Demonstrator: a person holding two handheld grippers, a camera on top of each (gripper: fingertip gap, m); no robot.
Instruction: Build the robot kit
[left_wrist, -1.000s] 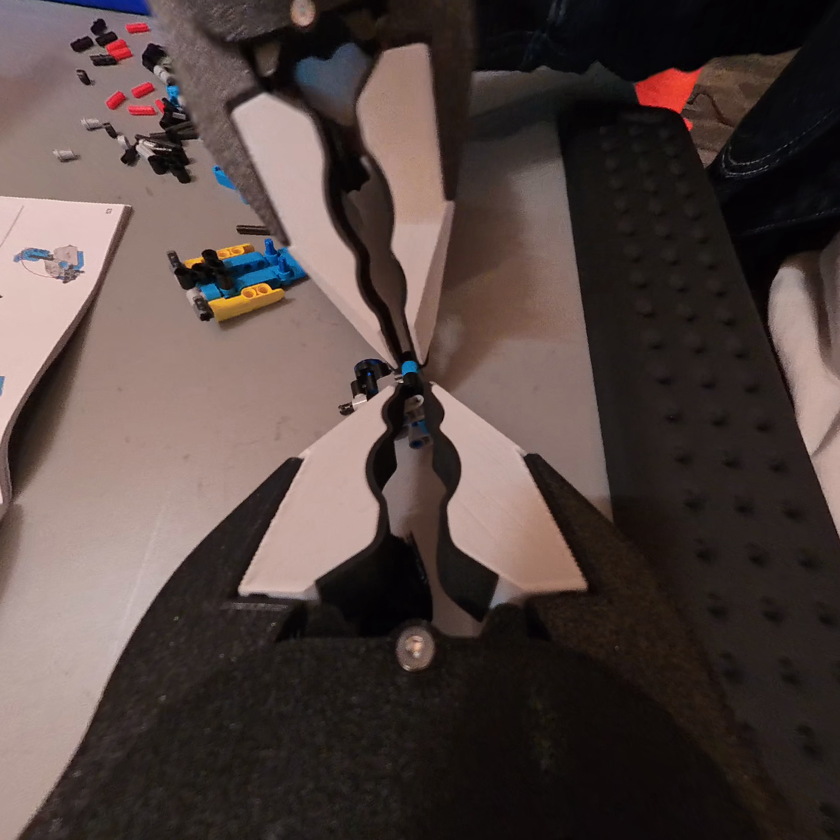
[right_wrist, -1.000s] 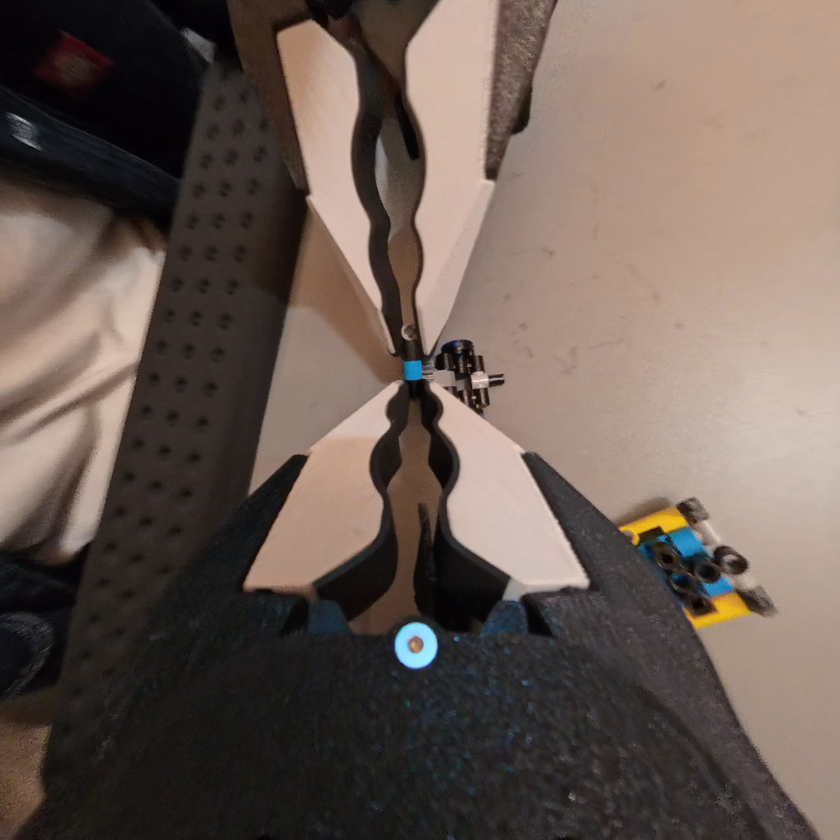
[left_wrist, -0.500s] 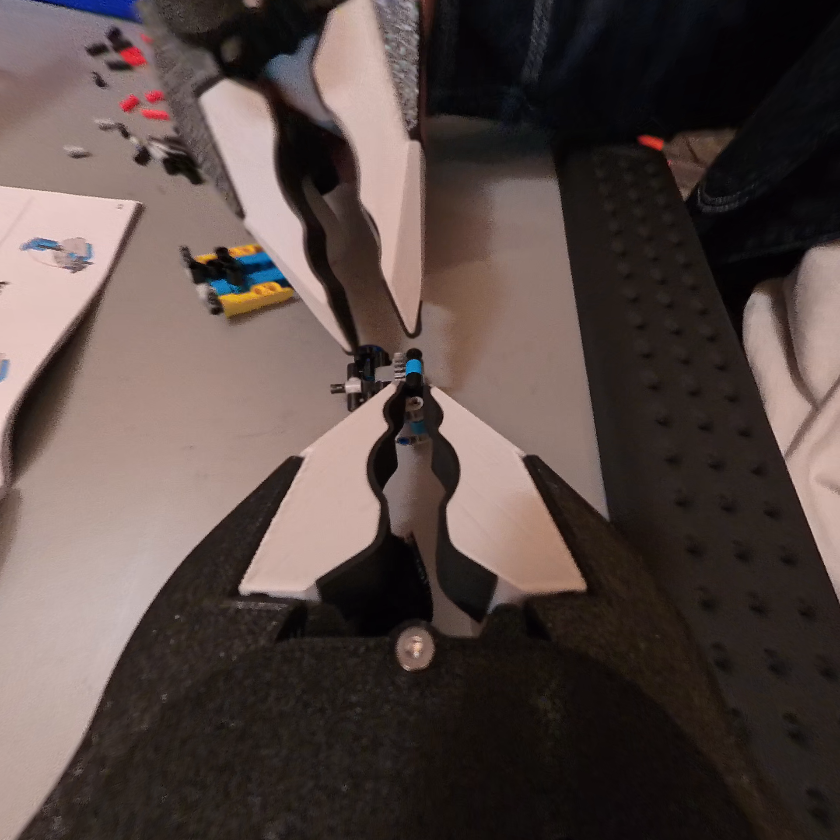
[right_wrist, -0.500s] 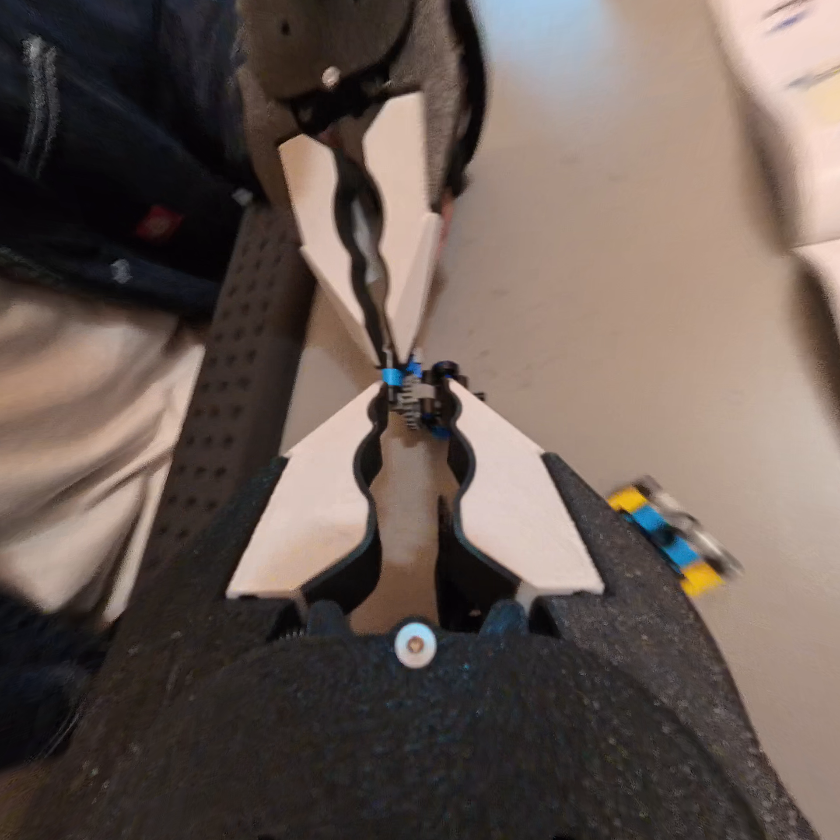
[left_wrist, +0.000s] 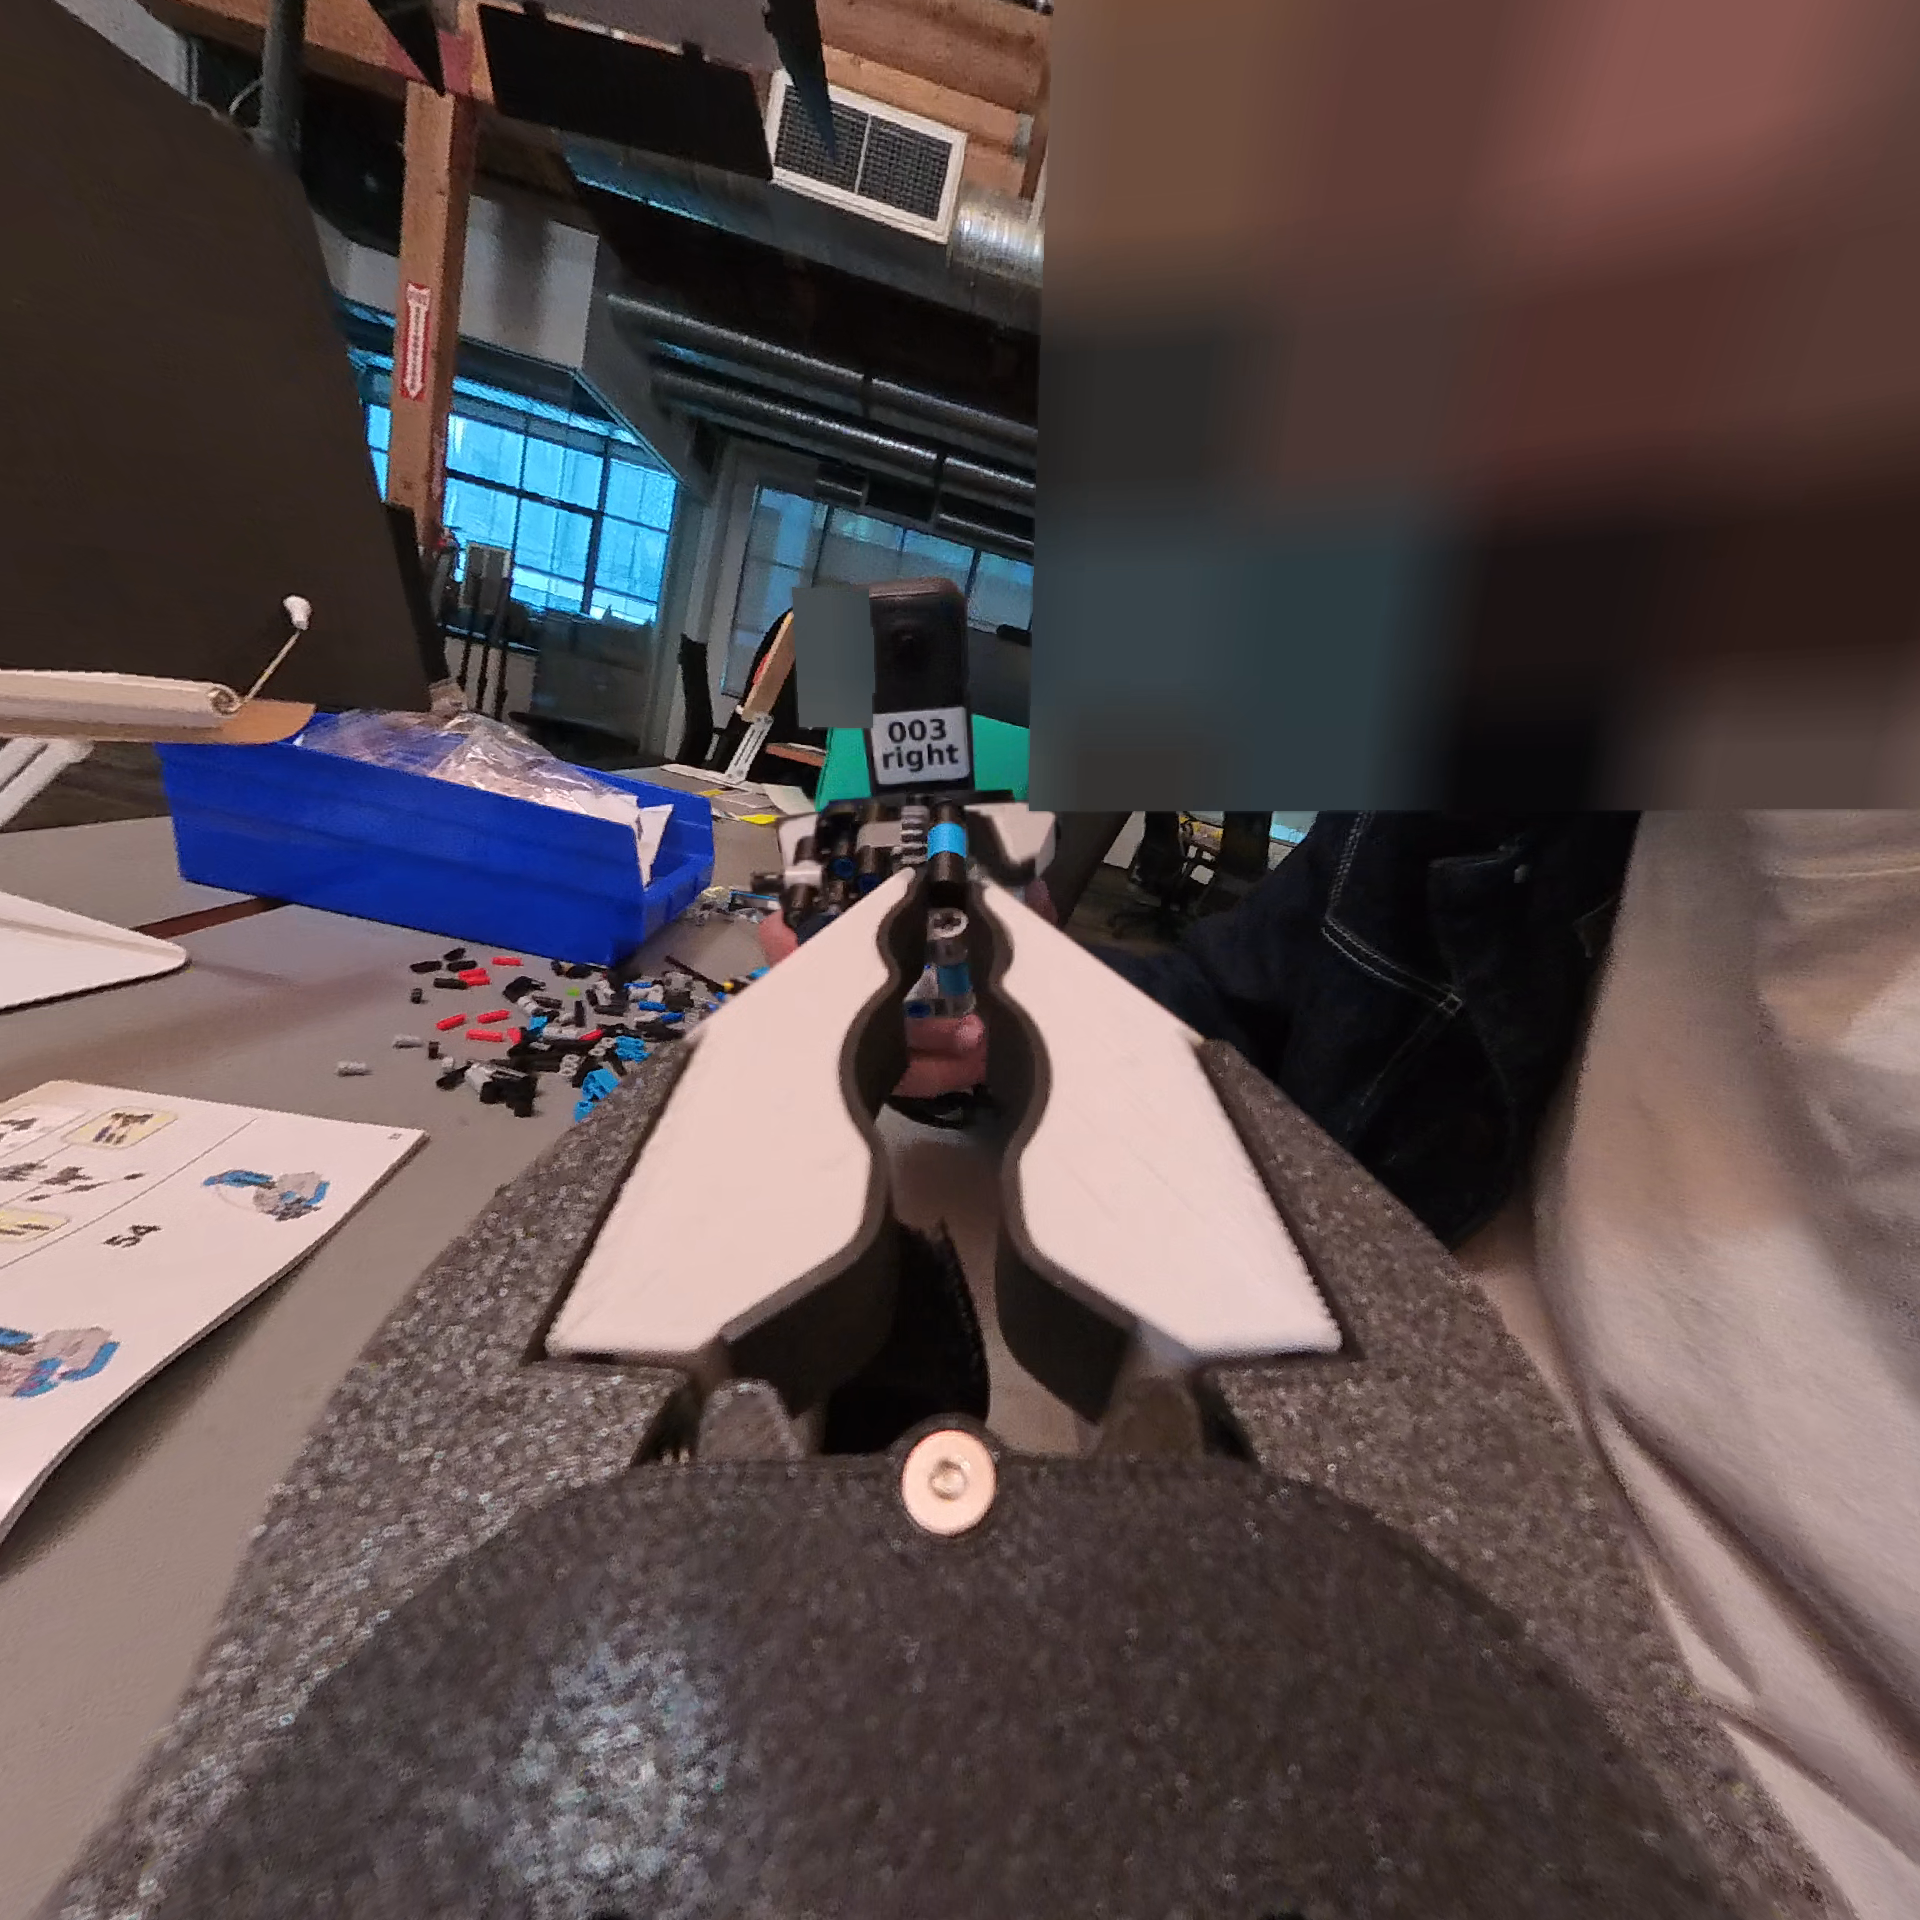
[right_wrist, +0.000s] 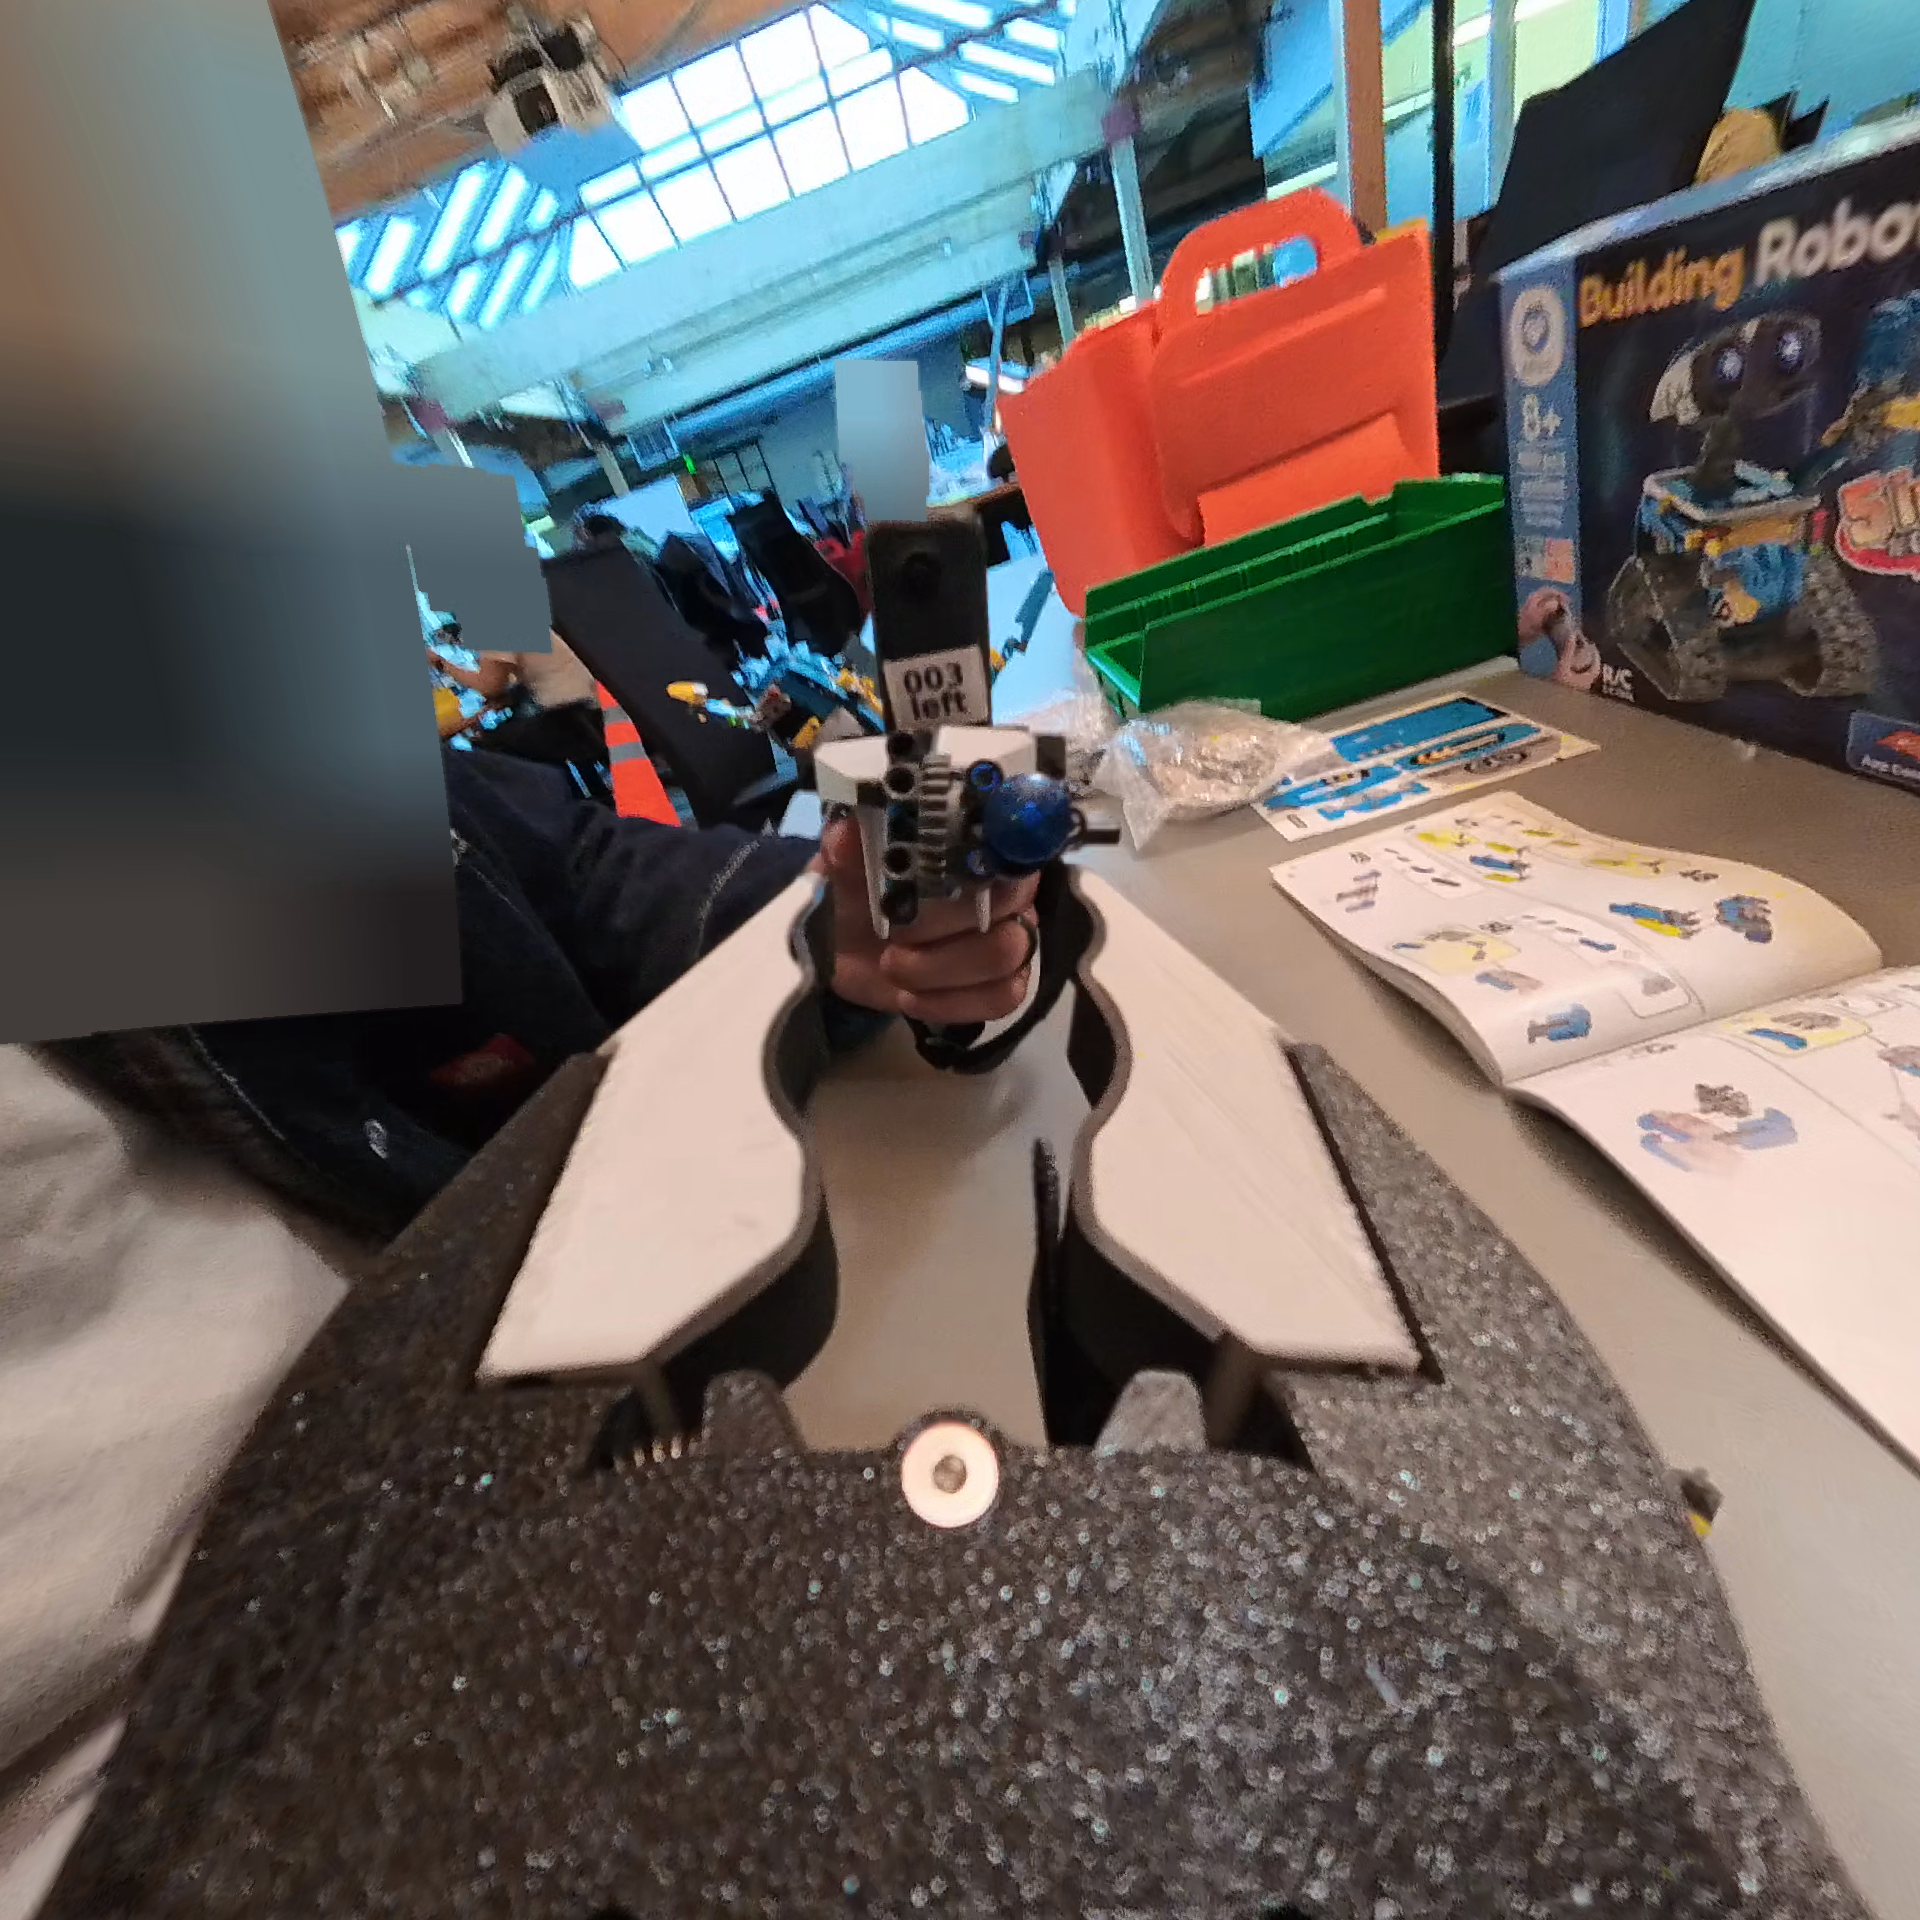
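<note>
1. My left fingers (left_wrist: 940, 883): together, clamped on the small brick assembly (left_wrist: 940, 847). It's a black/blue axle bit w/ a grey gear, and it sits right at the tips, center of the left wrist view.
2. Axle's long axis runs roughly along my left fingers, pointing up & away. The rest of the assembly sticks out to frame-left of the tips.
3. My right fingers (right_wrist: 940, 894): apart, holding nothing. The assembly lies straight ahead of them, center frame in the right wrist view, just past the tips, no contact that I can see. So the left is on it and the right is only near.
4. From the right side the assembly shows a holed beam upright, the gear beside it, and a blue ball to frame-right.
5. Both tools face each other nose to nose, up off the bench (left_wrist: 260, 997).
6. Left view, farther out: loose pieces (left_wrist: 551, 1023) mid-left, blue bin (left_wrist: 416, 862) behind them, instruction booklet (left_wrist: 156, 1226) lower left.
7. Right view, farther out: open booklet (right_wrist: 1558, 956) at right, green bin (right_wrist: 1299, 634) & orange case (right_wrist: 1247, 416) upper right, toy box (right_wrist: 1714, 447) at far right.
</note>
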